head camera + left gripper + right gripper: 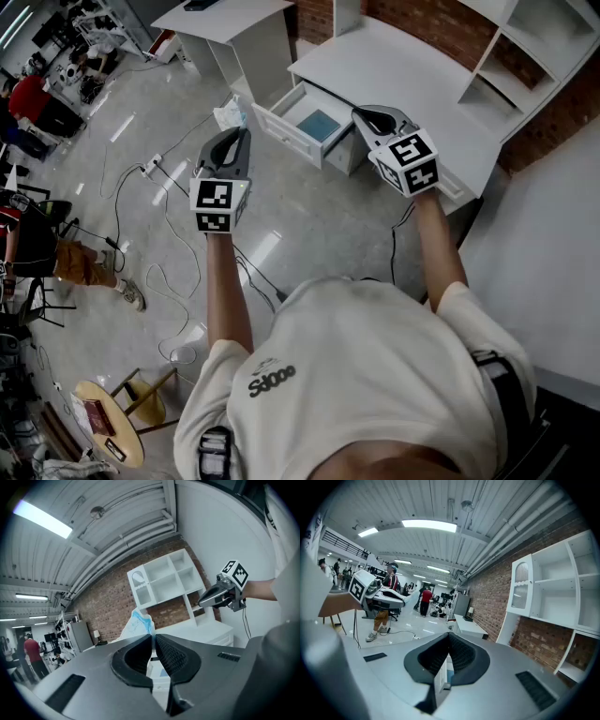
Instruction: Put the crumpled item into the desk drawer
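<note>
The crumpled item [230,112], a white and pale-blue wad, sticks out past the tips of my left gripper [242,132], which is held above the floor just left of the drawer. In the left gripper view the wad [138,622] rises from between the nearly closed jaws of that gripper [153,635]. The white desk drawer [281,127] stands pulled open with a blue thing [320,124] lying inside. My right gripper [359,112] hovers over the drawer's right side, shut and empty [449,635].
The white desk [394,75] carries a shelf hutch [534,47] against a brick wall. Cables and a power strip [155,167] trail across the floor at left. A second white table [225,19] stands behind. A round wooden table [108,427] and people [28,103] are at far left.
</note>
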The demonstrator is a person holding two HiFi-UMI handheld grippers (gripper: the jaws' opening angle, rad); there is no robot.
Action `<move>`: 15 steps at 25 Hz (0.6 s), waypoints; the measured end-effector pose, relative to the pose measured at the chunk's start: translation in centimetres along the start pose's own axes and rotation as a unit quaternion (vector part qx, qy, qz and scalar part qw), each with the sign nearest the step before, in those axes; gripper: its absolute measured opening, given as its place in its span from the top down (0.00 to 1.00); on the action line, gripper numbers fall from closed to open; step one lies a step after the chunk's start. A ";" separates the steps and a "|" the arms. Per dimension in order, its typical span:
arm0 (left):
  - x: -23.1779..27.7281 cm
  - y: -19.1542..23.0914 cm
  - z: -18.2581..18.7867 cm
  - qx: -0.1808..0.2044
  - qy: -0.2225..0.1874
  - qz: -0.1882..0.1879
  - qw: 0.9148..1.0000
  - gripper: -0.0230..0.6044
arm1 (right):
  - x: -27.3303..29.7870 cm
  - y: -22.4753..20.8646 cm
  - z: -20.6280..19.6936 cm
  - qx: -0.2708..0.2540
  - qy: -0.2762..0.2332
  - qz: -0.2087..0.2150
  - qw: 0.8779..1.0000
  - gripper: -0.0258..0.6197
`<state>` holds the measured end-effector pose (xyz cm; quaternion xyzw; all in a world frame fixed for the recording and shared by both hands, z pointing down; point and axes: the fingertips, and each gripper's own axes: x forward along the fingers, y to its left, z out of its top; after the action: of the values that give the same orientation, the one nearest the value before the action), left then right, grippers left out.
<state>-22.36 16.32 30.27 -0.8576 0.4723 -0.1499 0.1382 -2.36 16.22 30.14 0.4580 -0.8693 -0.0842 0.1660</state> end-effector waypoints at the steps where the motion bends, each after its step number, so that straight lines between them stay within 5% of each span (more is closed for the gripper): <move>1: 0.0 0.1 -0.2 0.000 0.001 0.001 1.000 0.90 | 0.1 0.0 -0.1 0.000 0.000 0.000 1.000 0.95; 9: -0.6 0.7 -0.7 0.000 -0.001 -0.004 1.000 0.90 | 0.4 0.8 0.4 -0.006 0.003 -0.006 1.000 0.95; 15: -1.3 0.7 -1.6 -0.004 -0.008 -0.022 1.000 0.90 | -0.2 1.9 1.5 0.039 -0.016 -0.023 0.999 0.95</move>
<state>-24.17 16.96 31.36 -0.8697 0.4524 -0.1441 0.1352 -4.24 17.45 29.28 0.4828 -0.8635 -0.0613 0.1324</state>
